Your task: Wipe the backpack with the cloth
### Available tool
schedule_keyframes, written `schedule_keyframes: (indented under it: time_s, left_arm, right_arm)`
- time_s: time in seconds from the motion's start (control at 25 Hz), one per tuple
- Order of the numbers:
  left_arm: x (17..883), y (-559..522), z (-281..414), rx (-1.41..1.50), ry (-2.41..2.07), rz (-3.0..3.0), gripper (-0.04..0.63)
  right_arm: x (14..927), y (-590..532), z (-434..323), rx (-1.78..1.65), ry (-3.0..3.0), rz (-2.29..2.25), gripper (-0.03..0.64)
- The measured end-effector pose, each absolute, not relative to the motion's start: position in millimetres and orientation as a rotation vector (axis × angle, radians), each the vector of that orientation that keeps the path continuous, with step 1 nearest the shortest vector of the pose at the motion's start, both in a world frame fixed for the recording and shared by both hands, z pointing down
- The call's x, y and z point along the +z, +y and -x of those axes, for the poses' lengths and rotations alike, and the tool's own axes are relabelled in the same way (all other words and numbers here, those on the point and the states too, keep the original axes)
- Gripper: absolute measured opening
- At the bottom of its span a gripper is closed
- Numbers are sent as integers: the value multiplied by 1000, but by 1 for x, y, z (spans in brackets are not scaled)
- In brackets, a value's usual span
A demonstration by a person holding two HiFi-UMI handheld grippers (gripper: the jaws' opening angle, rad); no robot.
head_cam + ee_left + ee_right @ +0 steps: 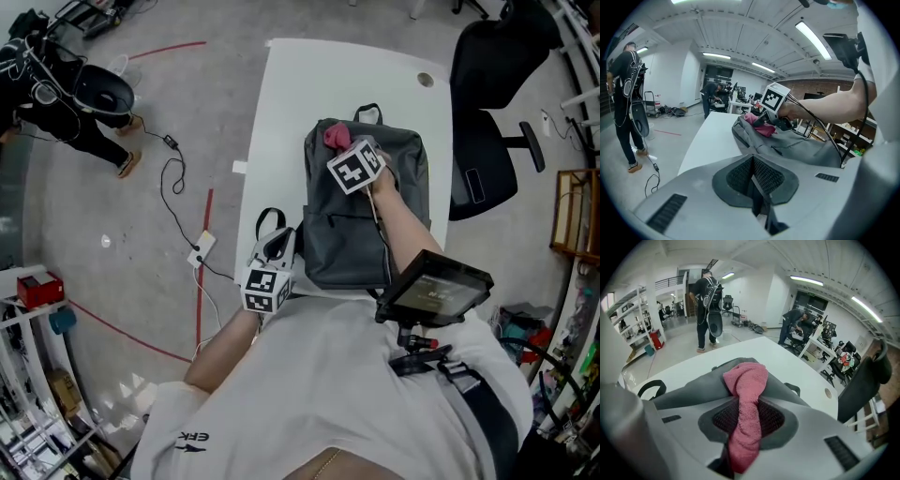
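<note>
We've got the pink cloth (pixel 743 427) clamped in the right gripper (pixel 745 420). Its jaws are closed on a long fold that runs up between the pads, and a fat wad spills out past the tips. That wad sits on the far end of the grey backpack (pixel 361 225), just near of its top handle (pixel 367 110).

The cloth looks like soft, light terry, floppy and quick to bunch. We judge a deep pinch on the fold is the right hold, with the loose wad out front doing the wiping.

The backpack lies flat on the white table (pixel 281 112). It looks limp and probably light, so the fabric may wrinkle or slide on that smooth top under a stroke.

Over at the near left corner, the left gripper (pixel 278 241) sits beside the black strap (pixel 267 220). Its jaws are pressed together and we see nothing caught between them. The strap or that near corner looks like the place to pin the bag.
</note>
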State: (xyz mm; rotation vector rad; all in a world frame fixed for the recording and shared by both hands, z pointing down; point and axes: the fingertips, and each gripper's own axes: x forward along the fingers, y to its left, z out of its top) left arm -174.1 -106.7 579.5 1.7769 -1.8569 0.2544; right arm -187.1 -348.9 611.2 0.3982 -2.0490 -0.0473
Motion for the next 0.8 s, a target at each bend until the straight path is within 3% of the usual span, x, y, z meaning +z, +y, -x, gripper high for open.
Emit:
schedule_keyframes:
  time_s: [0.52, 0.8]
  left_arm:
    - [578, -138, 155, 278, -1765, -1893, 3]
    - [577, -137, 155, 278, -1769, -1888, 3]
  right_arm:
    - [612, -437, 66, 69, -1911, -684, 101]
    - [606, -430, 75, 77, -1934, -679, 101]
